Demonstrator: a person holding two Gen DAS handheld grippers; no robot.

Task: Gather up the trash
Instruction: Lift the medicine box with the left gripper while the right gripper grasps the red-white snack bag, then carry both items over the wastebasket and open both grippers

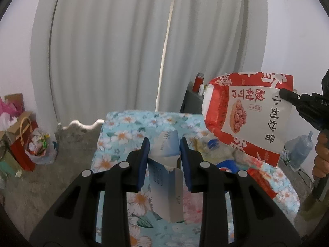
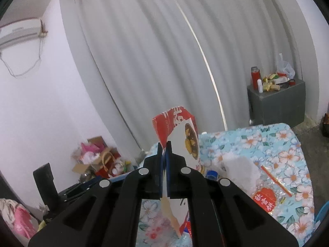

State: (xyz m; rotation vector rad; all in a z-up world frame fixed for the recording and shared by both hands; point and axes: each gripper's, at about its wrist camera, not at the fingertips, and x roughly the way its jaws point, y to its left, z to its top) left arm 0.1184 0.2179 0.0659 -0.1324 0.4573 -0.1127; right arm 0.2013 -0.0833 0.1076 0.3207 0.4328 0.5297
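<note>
- Curtain (image 1: 115, 47): pale, pleated, hanging floor to ceiling behind everything; a bright slit is showing between its panels.
- Worktop (image 1: 131, 123): covered by a light blue floral cloth, lying below both hand-held grippers. A white wad (image 2: 240, 168), a blue cap (image 2: 211, 174) and a flat red packet (image 2: 265, 198) are resting on it.
- Cabinet (image 2: 277, 105): grey, standing beside the curtain at the worktop's far end. It is carrying a red flask (image 2: 255, 77), a white bottle, wrappers and a clear plastic bag.
- Air conditioner (image 2: 18, 33): mounted high on the wall, with loose cables hanging under it.
- Bags (image 1: 22, 135): gift bags and a filled plastic bag are sitting on the floor by the wall, well apart from the worktop.
- Snack bag (image 1: 246, 115): red and white, printed with Chinese text and a food picture. It is hanging in the air above the worktop's right side, tilted, clear of the cloth.
- Right hand-held gripper (image 2: 164, 144): its blue pads are pressing together on the edge of the snack bag, pinching it. In the left wrist view this tool is entering from the right, with the person's hand (image 1: 320, 154) on its handle.
- Box (image 1: 164, 164): small white and blue carton with one end flap open, held above the cloth and tilted.
- Left hand-held gripper (image 1: 164, 146): its jaws are standing partly closed with the box between them, the pads pressing its two sides.
</note>
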